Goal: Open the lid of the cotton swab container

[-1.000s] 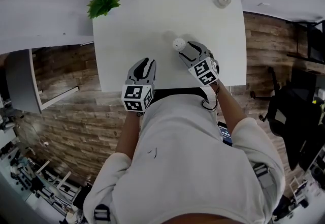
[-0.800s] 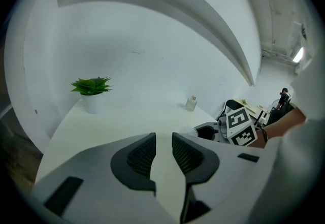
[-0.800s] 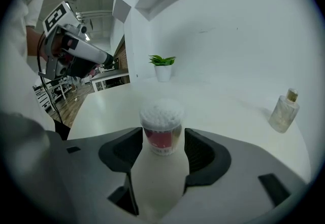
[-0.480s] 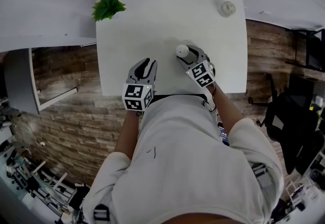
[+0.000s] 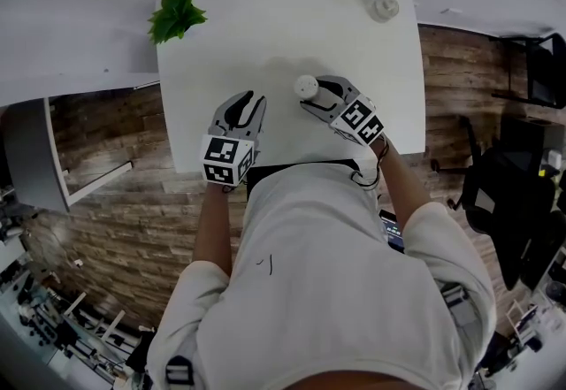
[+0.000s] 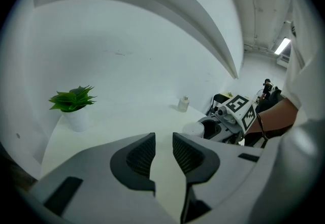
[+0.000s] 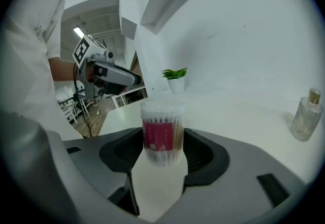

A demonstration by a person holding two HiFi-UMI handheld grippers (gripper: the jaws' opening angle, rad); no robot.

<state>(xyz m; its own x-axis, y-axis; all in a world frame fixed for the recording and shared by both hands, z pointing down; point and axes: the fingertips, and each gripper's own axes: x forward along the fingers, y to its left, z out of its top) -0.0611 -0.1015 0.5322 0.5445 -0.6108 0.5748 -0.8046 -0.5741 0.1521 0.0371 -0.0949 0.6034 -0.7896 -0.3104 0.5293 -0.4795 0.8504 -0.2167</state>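
The cotton swab container [image 7: 162, 129] is a clear tub with a red label and a white lid [image 5: 306, 85]. It stands upright between the pads of my right gripper [image 7: 162, 141], which is shut on it. In the head view the right gripper [image 5: 316, 97] is over the white table [image 5: 283, 17] near its front edge. My left gripper [image 5: 249, 100] hovers to the left of the container, apart from it. Its jaws stand open by a narrow gap with nothing between them [image 6: 163, 139]. From the left gripper view the container [image 6: 194, 128] shows at the right.
A small potted plant [image 5: 177, 12] stands at the table's far left corner. A small glass bottle [image 5: 384, 5] stands at the far right. A wood floor lies around the table, with a dark office chair [image 5: 504, 194] at the right.
My left gripper has moved forward and slightly left over the table's front edge. The right gripper has swung a little, with the container still in its jaws.
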